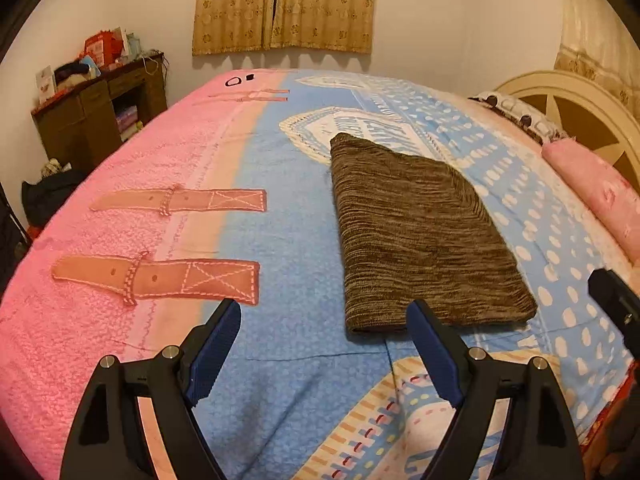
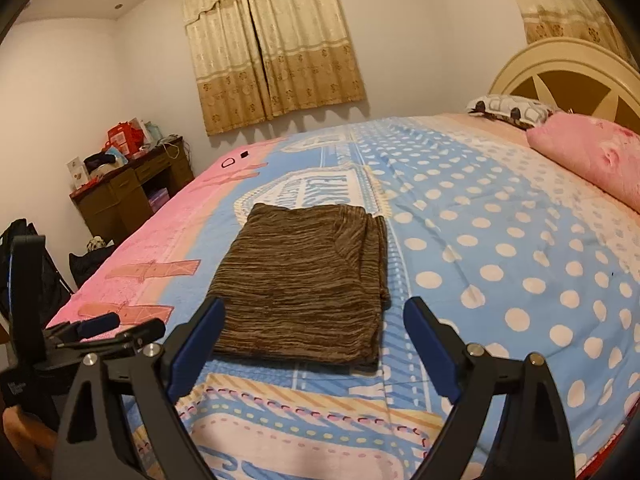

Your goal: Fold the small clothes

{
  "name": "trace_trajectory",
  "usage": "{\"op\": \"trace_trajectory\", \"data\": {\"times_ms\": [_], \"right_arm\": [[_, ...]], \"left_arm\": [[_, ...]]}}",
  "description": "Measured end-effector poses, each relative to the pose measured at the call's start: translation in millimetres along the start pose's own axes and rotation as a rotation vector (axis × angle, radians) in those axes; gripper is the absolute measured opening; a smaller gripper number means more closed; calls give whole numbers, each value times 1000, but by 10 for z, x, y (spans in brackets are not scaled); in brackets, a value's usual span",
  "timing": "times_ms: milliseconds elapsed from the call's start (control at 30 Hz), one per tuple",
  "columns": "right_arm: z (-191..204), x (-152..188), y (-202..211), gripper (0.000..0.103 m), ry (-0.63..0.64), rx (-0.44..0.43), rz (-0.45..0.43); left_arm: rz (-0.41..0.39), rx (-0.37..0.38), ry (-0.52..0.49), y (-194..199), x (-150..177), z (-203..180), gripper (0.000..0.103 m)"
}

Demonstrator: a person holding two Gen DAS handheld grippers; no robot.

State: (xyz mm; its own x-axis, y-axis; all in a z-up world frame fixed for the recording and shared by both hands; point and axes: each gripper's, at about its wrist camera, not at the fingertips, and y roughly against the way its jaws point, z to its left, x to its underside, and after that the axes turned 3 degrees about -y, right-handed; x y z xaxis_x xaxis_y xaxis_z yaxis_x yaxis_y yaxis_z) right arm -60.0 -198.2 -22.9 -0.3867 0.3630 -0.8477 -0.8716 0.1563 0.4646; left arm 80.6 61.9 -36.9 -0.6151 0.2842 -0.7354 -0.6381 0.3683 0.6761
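A brown striped garment (image 1: 424,232) lies folded into a flat rectangle on the bedspread (image 1: 288,216). It also shows in the right wrist view (image 2: 308,284). My left gripper (image 1: 324,312) is open and empty, hovering just in front of the garment's near left corner. My right gripper (image 2: 314,310) is open and empty, with the garment's near edge between its fingers. The left gripper shows at the left edge of the right wrist view (image 2: 100,328). Part of the right gripper shows at the right edge of the left wrist view (image 1: 616,304).
The bed has a pink and blue patterned cover. Pink pillows (image 2: 592,156) and a cream headboard (image 2: 572,76) lie at the right. A cluttered brown desk (image 2: 132,188) stands by the far wall under curtains (image 2: 272,52). Dark bags (image 2: 88,260) sit on the floor at left.
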Motion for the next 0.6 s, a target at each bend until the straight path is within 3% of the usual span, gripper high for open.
{"op": "trace_trajectory", "data": {"times_ms": [133,300,500,600], "right_arm": [[-46,-25,-82,98,6,39,18],[-271,-168,-277,98,-34,76,24],[-384,-367,-819,99,-65,62,83],[-458,-403,-1191,99,-108,86,132]], "left_arm": [[37,74,41,-147,-132,79,85],[48,75,67,-466,-438,74,85],[99,155,109,-974,-722,-51,85],[171,179,133,-1289,-744,-113,85]]}}
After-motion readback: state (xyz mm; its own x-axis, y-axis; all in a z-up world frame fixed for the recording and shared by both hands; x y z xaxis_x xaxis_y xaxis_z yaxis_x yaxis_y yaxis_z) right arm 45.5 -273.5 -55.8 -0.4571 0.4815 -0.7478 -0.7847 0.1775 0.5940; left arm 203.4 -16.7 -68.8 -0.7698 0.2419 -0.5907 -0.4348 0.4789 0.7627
